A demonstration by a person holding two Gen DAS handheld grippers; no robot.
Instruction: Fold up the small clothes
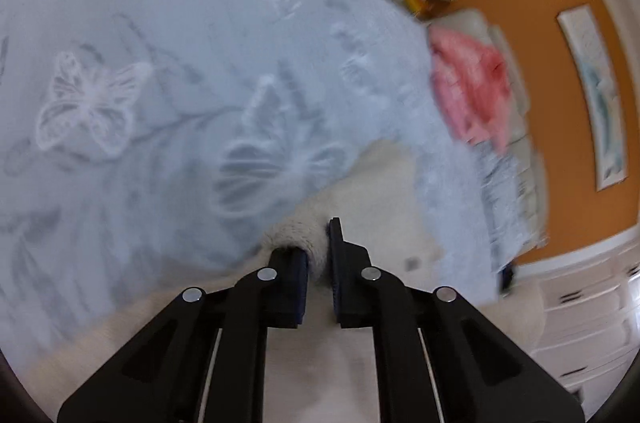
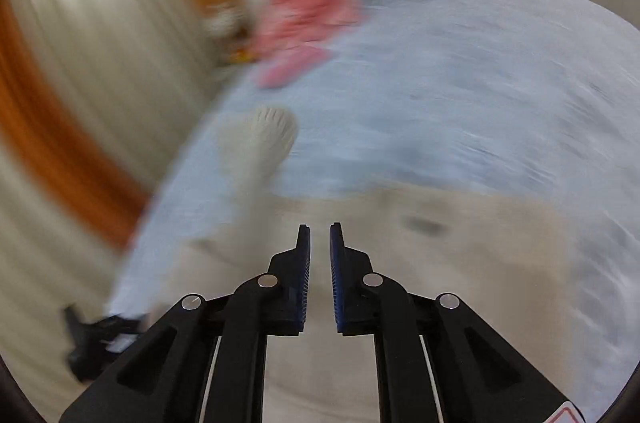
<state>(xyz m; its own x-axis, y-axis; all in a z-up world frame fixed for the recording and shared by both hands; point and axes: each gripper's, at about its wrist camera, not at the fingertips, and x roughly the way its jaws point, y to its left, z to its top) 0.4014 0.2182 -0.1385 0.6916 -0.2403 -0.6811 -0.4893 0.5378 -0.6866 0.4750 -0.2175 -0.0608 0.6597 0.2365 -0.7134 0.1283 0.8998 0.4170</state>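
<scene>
A cream fleece garment [image 1: 384,191] lies on a pale blue bedspread [image 1: 160,63] with white butterfly embroidery. My left gripper [image 1: 318,247] is shut on a bunched fold of the cream garment, which fills the narrow gap between the jaws. In the right wrist view the same cream garment [image 2: 460,263] spreads under my right gripper [image 2: 319,243], and one ribbed sleeve cuff [image 2: 272,131] sticks up to the left. The right jaws stand a narrow gap apart over the cloth; blur hides whether cloth is pinched between them.
A pink garment [image 1: 472,83] lies heaped at the far end of the bed, and it also shows in the right wrist view [image 2: 312,11]. White curtains [image 2: 100,35] hang beside the bed. An orange wall [image 1: 532,3] carries a framed picture [image 1: 596,95]. White drawers [image 1: 592,311] stand at the right.
</scene>
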